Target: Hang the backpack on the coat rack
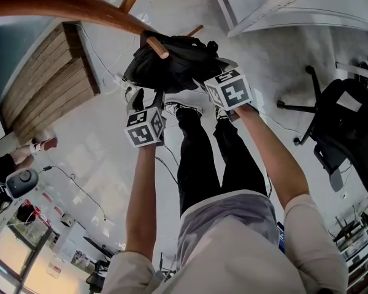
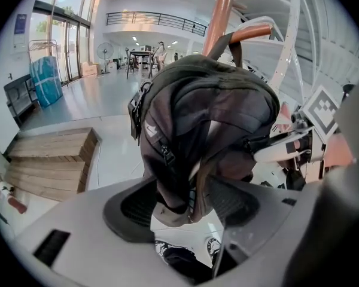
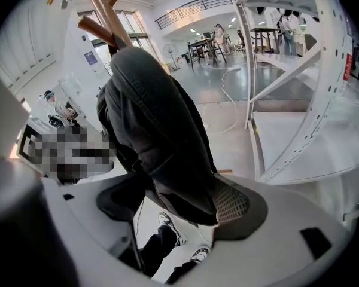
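At the far left, low pale wooden steps (image 1: 46, 87) lie on the grey floor. Above them the red-brown wooden coat rack (image 1: 61, 5) reaches across the head view, and its short round peg (image 1: 157, 46) points out over the bag.

Your left gripper (image 2: 182, 203) is raised under the black fabric backpack (image 1: 172, 66). In the left gripper view its jaws pinch the lower edge of the bag, with a fold of fabric and a strap squeezed between the two dark pads. In the same view the backpack's top loop (image 2: 232, 40) passes over the peg, so the bag is up at the rack, above your black trousers (image 1: 202, 158).

Your right gripper (image 3: 182, 205) is just beside the left one, on the other side of the bag. Its jaws are also clamped on the dark fabric of the backpack, which fills the gap between the pads.

At the right, well apart, stands a black office chair (image 1: 349, 121) near a white metal shelf frame (image 1: 282, 5).
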`<act>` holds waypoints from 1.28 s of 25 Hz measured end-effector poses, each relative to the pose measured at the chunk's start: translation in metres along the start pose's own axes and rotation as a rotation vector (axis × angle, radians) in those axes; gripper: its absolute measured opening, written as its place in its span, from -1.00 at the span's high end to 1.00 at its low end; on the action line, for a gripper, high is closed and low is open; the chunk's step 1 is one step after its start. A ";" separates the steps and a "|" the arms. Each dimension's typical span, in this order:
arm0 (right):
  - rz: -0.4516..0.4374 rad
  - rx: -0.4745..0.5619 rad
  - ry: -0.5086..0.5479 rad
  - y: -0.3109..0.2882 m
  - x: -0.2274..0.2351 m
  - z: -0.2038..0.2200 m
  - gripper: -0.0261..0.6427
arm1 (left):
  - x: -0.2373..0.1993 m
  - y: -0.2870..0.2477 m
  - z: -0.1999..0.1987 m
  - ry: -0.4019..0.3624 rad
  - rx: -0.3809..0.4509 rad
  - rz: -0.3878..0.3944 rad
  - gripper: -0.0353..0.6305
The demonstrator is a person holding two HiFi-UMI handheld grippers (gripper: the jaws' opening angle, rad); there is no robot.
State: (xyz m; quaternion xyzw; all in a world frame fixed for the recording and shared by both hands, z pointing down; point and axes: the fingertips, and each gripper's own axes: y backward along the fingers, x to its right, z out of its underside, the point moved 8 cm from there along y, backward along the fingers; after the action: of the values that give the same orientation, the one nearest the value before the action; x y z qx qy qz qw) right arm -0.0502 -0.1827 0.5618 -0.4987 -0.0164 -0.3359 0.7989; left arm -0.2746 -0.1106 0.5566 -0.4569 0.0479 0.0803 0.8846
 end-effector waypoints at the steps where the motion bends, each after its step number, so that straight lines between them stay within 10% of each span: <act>1: 0.000 0.001 -0.001 0.003 0.000 0.000 -0.15 | 0.003 0.002 0.000 -0.003 0.001 0.003 0.07; 32: -0.017 0.062 0.095 0.130 -0.033 0.010 0.45 | 0.076 0.112 0.003 -0.006 0.076 0.039 0.57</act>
State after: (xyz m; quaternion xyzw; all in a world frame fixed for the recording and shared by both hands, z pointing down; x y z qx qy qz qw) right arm -0.0007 -0.1213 0.4529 -0.4569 0.0072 -0.3652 0.8111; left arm -0.2211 -0.0369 0.4571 -0.4215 0.0572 0.0968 0.8998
